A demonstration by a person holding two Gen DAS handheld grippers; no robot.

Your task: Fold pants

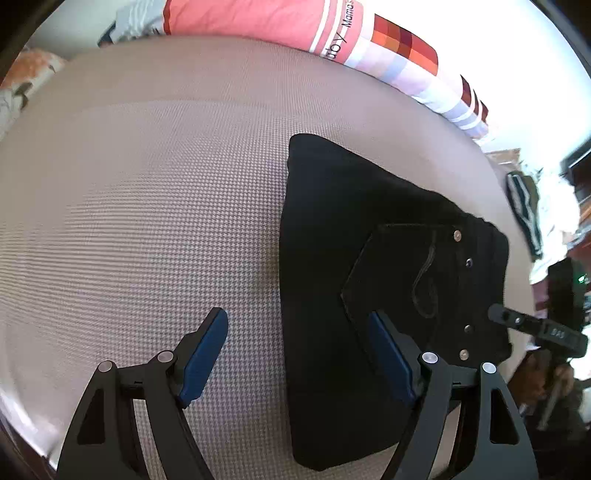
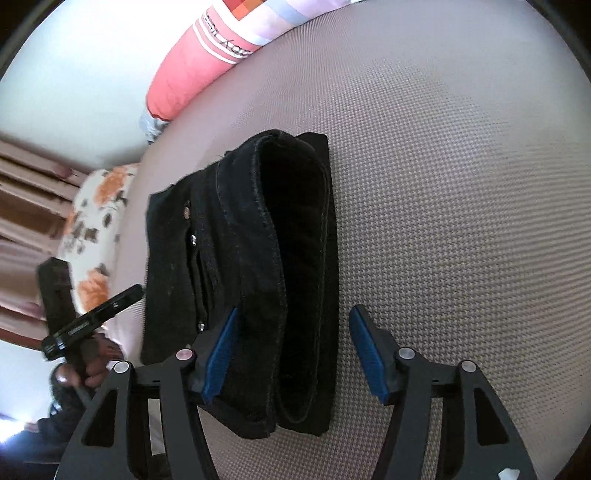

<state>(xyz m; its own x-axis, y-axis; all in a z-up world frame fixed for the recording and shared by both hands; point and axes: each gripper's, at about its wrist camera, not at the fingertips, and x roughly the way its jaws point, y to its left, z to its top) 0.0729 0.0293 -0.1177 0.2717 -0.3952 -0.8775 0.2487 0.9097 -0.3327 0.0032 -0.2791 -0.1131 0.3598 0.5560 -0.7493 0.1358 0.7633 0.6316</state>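
Pants [image 1: 332,295]: black denim, folded into a compact stack, lying flat on the bed [image 1: 147,221]. Landmark for all entries below. Visible in the left wrist view: a back pocket with curved stitching and a row of metal rivets [image 1: 468,262] along the edge. In the right wrist view the stack [image 2: 258,277] shows its layered folded edges and hems.

Bed: covered in a grey-beige waffle-textured sheet, under and all around the pants.

Left claw [image 1: 299,354]: jaws wide apart, nothing between the blue pads. One pad hangs over the pants' pocket, the other over bare sheet just beside the pants. No contact that can be seen.

Right claw [image 2: 291,354]: jaws apart, straddling the near end of the pants; one blue pad sits over the denim, the other over the sheet beside the stack. Pads do not press the cloth.

Pillow [image 1: 258,22]: pink with white stripes, beyond the pants at the bed's far edge. Printed writing partly readable: "Mama" and letters ending "by"; the rest is cut off.

Blanket [image 1: 406,62]: checked in red, orange and pale lilac, beside the pillow, beyond the pants.

Floral cushion [image 2: 92,236]: white with orange flowers, beside the pants' riveted edge.
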